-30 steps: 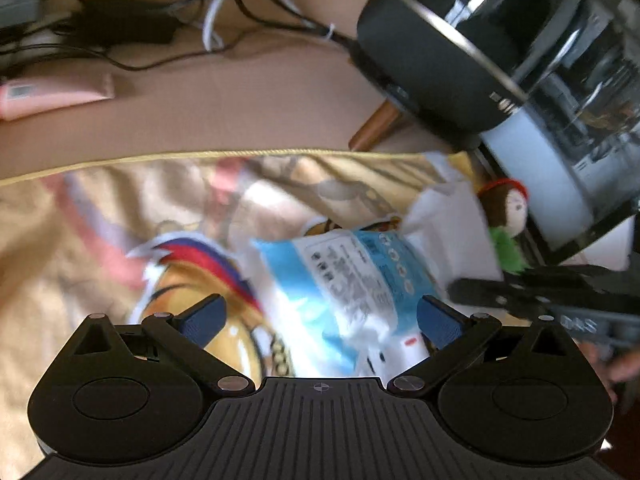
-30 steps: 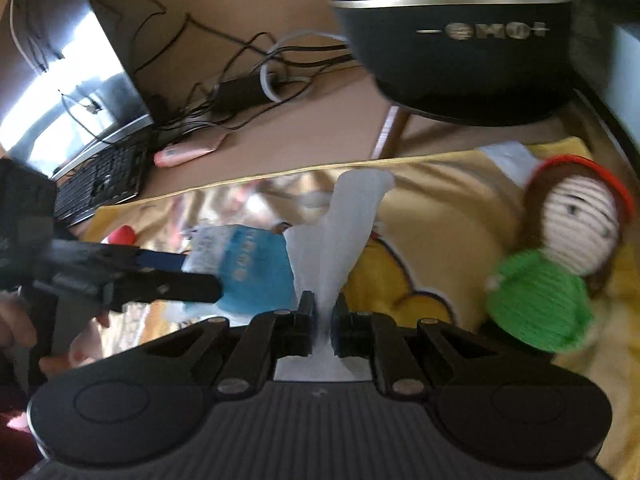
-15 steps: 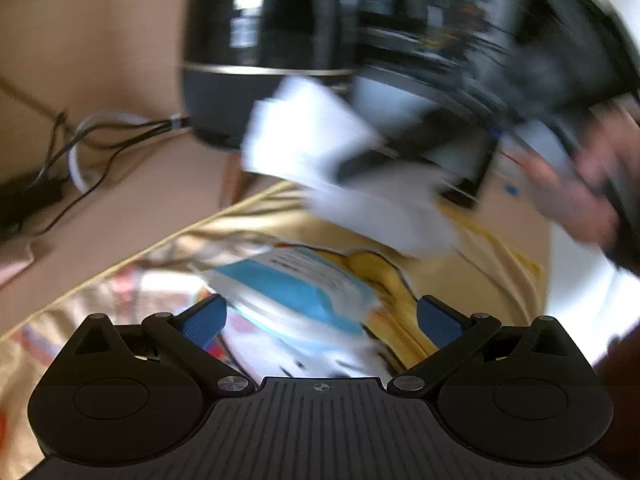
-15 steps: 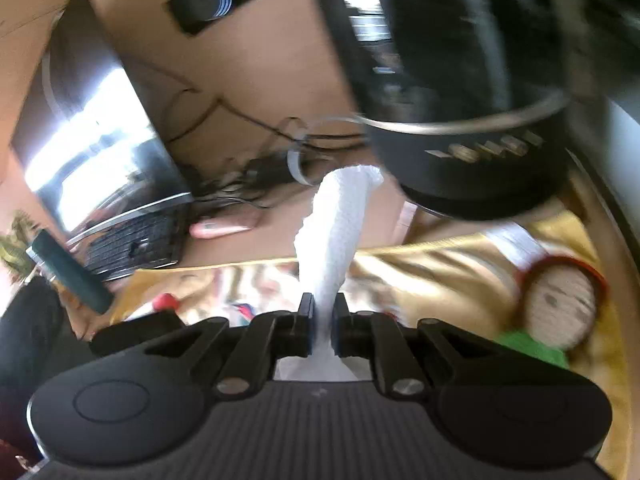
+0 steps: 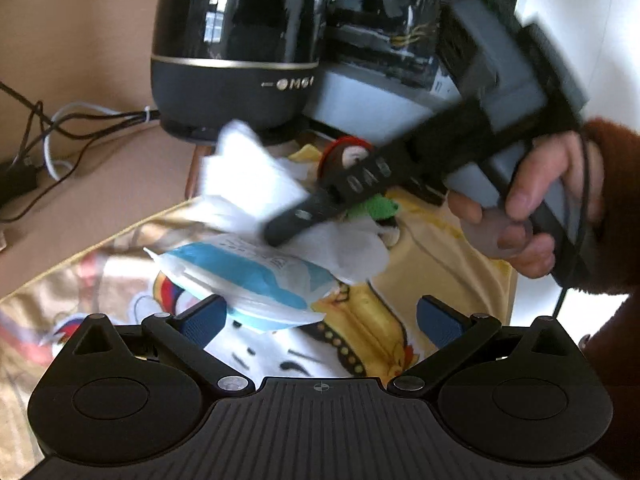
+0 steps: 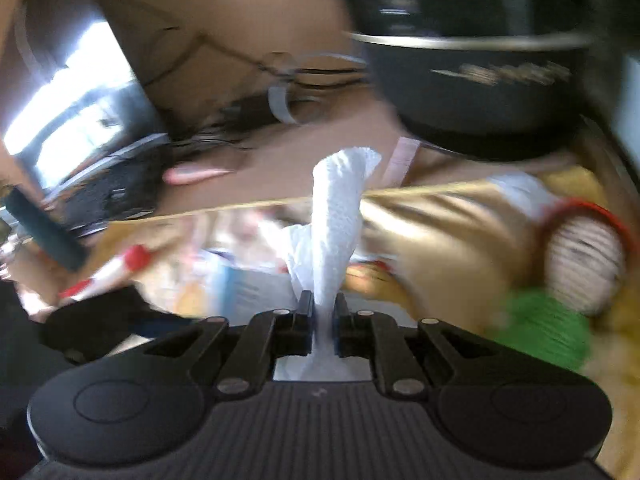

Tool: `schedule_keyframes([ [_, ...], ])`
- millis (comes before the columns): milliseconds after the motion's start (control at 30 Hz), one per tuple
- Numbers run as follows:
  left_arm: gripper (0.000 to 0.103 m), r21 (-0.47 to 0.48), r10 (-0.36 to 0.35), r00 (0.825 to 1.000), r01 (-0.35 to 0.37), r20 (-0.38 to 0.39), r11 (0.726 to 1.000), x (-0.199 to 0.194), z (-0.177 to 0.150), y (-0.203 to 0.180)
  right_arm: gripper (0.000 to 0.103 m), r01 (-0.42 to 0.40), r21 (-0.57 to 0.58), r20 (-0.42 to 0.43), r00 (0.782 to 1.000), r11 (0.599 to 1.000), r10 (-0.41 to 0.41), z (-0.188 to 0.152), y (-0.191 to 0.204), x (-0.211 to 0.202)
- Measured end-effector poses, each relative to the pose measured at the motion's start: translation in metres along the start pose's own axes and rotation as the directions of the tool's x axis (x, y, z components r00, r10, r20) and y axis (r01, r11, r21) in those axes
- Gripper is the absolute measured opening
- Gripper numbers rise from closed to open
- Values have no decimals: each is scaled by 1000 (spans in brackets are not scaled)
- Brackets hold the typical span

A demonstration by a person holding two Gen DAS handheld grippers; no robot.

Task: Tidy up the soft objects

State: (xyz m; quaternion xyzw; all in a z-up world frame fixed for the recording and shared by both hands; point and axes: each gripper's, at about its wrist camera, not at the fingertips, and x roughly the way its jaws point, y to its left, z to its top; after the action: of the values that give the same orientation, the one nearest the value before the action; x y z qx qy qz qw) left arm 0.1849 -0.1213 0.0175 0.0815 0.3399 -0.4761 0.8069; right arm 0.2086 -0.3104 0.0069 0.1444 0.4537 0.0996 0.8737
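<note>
Item: right gripper (image 6: 322, 322). I am holding its jaws pressed together on a white tissue (image 6: 336, 232), which is standing up out of the pinch in a crumpled twist. In the left wrist view the same tissue is hanging blurred off the gripper's tip, above the printed cloth (image 5: 440, 264).

Item: left gripper (image 5: 320, 320). I am keeping its jaws spread wide with nothing between them, hovering low over the cloth just behind the tissue pack (image 5: 248, 276).

Item: tissue pack, blue and white, soft plastic. It is lying on the cloth, near its middle, with a second loose white sheet (image 5: 352, 248) touching its far end.

Item: knitted doll (image 6: 576, 264), red cap, green body. It is lying at the cloth's far right edge, close to the black appliance (image 5: 236, 44).

Status, as I am judging it: the sorting is partway. One tissue is being carried; the pack, the loose sheet and the doll are lying scattered across the cloth, not grouped. I cannot tell where the soft things are meant to end up; no bin or tray is showing.
</note>
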Motion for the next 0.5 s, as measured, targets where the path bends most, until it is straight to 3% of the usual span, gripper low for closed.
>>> schedule_keyframes([
  [167, 103, 59, -42, 999, 41, 16, 997, 11, 22, -6, 11, 76, 92, 20, 997, 993, -78, -21, -34, -23],
  [300, 103, 60, -60, 998, 61, -13, 996, 28, 27, -8, 11, 77, 130, 120, 989, 989, -92, -27, -45, -59],
  [500, 103, 59, -88, 995, 92, -56, 994, 53, 35, -11, 11, 79, 108, 271, 957, 991, -106, -17, -37, -97],
])
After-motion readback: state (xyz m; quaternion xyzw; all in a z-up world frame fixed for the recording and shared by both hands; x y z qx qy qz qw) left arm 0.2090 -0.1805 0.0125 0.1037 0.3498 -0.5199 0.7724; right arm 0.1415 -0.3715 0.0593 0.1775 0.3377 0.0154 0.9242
